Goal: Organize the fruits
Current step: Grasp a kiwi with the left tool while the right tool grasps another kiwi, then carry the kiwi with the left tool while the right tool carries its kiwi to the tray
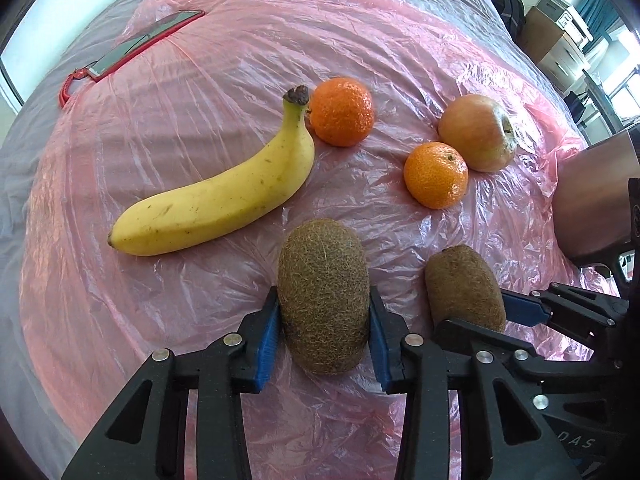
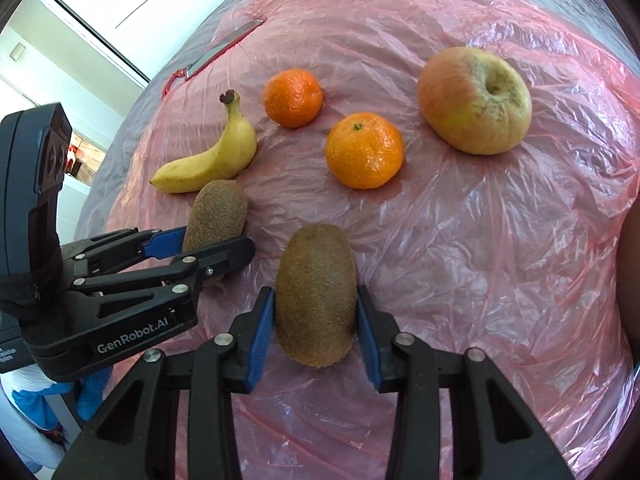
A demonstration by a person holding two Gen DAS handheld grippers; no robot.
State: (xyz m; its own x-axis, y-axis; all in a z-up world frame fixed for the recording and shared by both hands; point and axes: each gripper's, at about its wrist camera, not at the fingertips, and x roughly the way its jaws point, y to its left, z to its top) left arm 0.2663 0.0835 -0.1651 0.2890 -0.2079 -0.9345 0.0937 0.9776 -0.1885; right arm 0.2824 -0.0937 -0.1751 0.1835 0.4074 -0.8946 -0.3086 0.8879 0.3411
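Two kiwis sat side by side near the front of the pink plastic sheet (image 1: 200, 312) covering the worktop; the left tool (image 1: 323, 322) clamped its blue pads on the left kiwi (image 1: 323, 296); the right tool (image 2: 316, 322) likewise gripped the right kiwi (image 2: 316, 294). Behind them lay a banana (image 1: 224, 196), a tangerine (image 1: 341, 111) touching its stem, then a second tangerine (image 1: 436, 174) against an apple (image 1: 478, 132).
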